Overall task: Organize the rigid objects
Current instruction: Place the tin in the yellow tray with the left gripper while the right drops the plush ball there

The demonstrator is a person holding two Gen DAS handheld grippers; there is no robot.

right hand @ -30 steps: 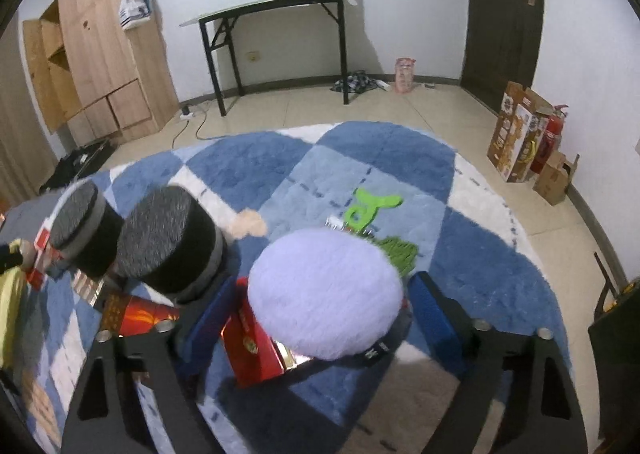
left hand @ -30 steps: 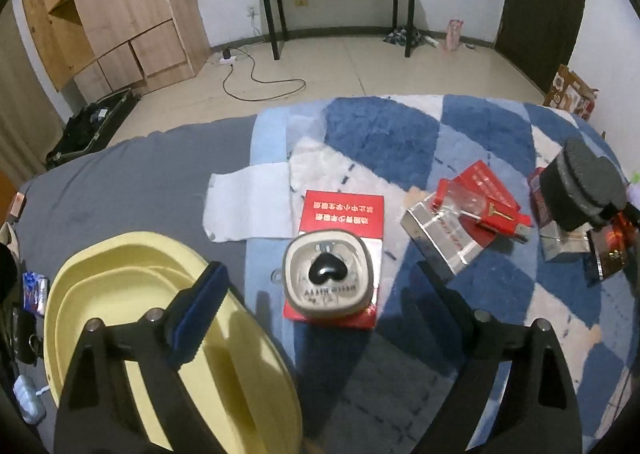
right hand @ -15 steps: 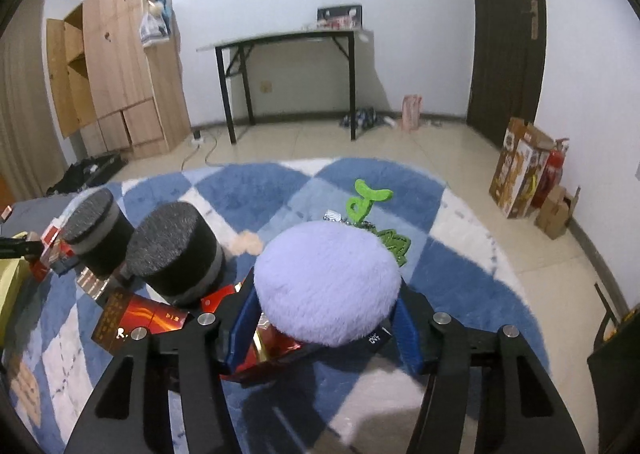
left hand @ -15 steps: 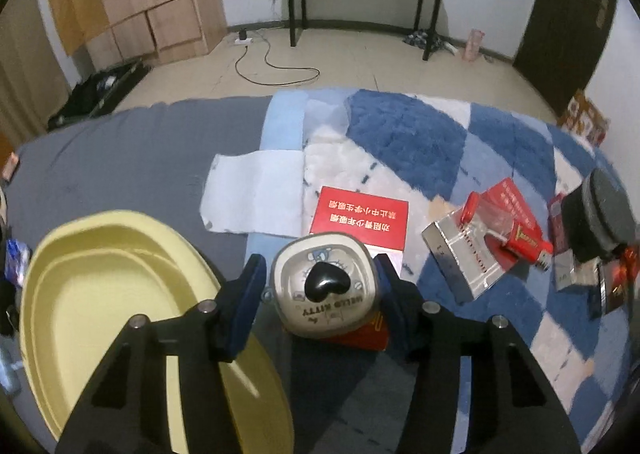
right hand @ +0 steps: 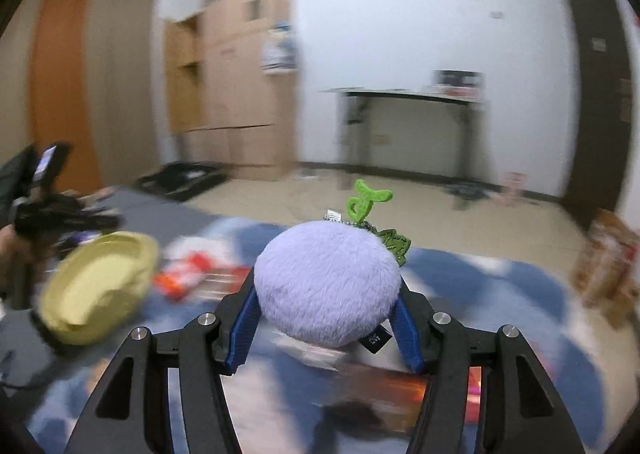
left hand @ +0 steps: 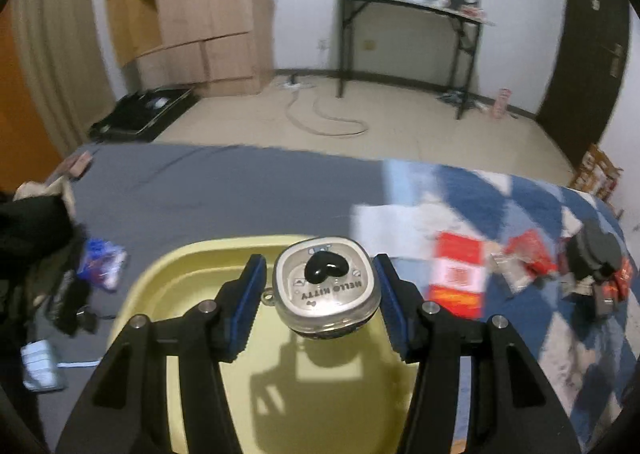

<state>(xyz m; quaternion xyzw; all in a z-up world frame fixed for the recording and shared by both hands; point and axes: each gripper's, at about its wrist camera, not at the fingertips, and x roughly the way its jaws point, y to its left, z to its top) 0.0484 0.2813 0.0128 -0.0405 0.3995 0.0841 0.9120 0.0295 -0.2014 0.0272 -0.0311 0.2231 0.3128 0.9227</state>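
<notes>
My left gripper (left hand: pixel 319 274) is shut on a silver rounded-square Hello Kitty case (left hand: pixel 326 290) with a black heart on its lid. It holds the case in the air over the far part of a pale yellow basin (left hand: pixel 188 274). My right gripper (right hand: pixel 325 306) is shut on a fluffy lilac round pouch (right hand: pixel 326 278), lifted off the rug. A green felt charm (right hand: pixel 368 202) on a small chain hangs at the pouch's far side. In the blurred right wrist view the yellow basin (right hand: pixel 96 286) lies low to the left.
A blue-and-white rug (left hand: pixel 520 198) beside a grey sheet (left hand: pixel 220 190) carries a red box (left hand: pixel 458 274), shiny red packs and black cylinders (left hand: pixel 596 254). Dark clutter and a blue packet (left hand: pixel 100 262) lie left of the basin. The other gripper's black frame (right hand: pixel 44 210) is at the far left.
Both grippers closed on their objects and lifted them. The left one carried the case leftward over the yellow basin. The right one swung left with the pouch, bringing the basin into view.
</notes>
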